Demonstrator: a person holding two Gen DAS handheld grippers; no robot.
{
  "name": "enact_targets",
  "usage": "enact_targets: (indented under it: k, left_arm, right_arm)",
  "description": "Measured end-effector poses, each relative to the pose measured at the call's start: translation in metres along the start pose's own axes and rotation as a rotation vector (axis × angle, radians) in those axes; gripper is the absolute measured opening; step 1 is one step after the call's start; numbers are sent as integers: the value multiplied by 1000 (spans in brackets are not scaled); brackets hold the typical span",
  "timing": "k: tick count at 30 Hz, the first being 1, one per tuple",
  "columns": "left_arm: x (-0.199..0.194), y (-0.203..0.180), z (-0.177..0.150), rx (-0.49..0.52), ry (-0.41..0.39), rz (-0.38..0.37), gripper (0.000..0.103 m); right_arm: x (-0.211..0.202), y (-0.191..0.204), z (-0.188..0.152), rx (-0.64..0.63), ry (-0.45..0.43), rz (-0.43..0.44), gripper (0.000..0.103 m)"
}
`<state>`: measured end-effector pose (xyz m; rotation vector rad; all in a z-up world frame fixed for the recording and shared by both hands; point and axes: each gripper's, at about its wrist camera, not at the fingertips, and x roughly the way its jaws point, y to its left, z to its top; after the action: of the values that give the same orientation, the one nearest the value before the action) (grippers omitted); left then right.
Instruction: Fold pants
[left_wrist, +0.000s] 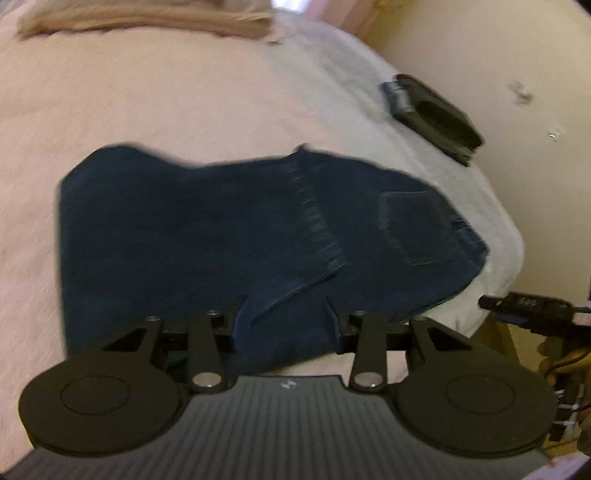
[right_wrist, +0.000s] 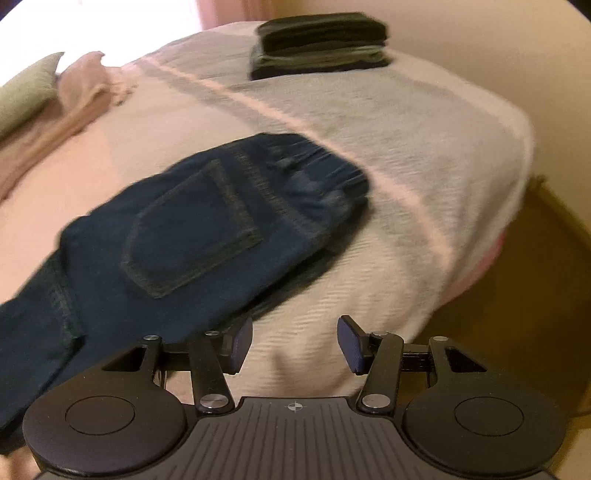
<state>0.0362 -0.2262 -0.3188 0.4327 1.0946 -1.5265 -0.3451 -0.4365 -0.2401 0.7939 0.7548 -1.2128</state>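
Bed (right_wrist: 424, 155) carries folded jeans (left_wrist: 207, 236) near its corner | left tongs (left_wrist: 286, 325) spread, straddling the jeans' near edge for a grip | right tongs (right_wrist: 295, 345) spread, empty, beside the waistband.

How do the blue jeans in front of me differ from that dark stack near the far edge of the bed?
The blue jeans lie spread as a single garment, only partly folded, with a back pocket and elastic waistband showing; the dark stack is a compact pile of several folded pieces. The jeans are blue denim; the stack looks black and grey. The jeans sit right by the hand-held grippers; the stack sits at the far edge. Both rest on the bedspread.
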Motion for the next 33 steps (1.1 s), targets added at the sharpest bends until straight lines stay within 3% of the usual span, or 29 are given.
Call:
enact_targets:
  k: [2, 7, 9, 16, 21, 26, 30, 31, 33]
  left_arm:
    - [-11, 18, -2, -29, -10, 73, 36]
    - [-35, 57, -1, -119, -58, 219, 31]
    - [-36, 68, 6, -153, -80, 258, 31]
    - [-45, 104, 17, -275, -136, 298, 31]
    - [-44, 160, 17, -417, -74, 345, 31]
    - [-39, 176, 8, -395, -2, 369, 31]
    - [-37, 173, 2, -383, 3, 356, 31]
    - [-37, 172, 1, -381, 3, 353, 31]
    - [-36, 171, 2, -369, 9, 350, 31]
  right_arm:
    - [2, 5, -2, 17, 12, 112, 48]
    - [28, 43, -12, 124, 120, 507, 48]
    - [45, 66, -13, 114, 153, 595, 48]
    - [98, 117, 1, -151, 177, 674, 48]
    - [120, 129, 23, -287, 231, 746, 48]
    - [148, 154, 42, -373, 319, 816, 48]
    - [173, 156, 54, -330, 432, 904, 48]
    - [176, 156, 56, -323, 460, 926, 39]
    - [179, 156, 58, -334, 506, 919, 6]
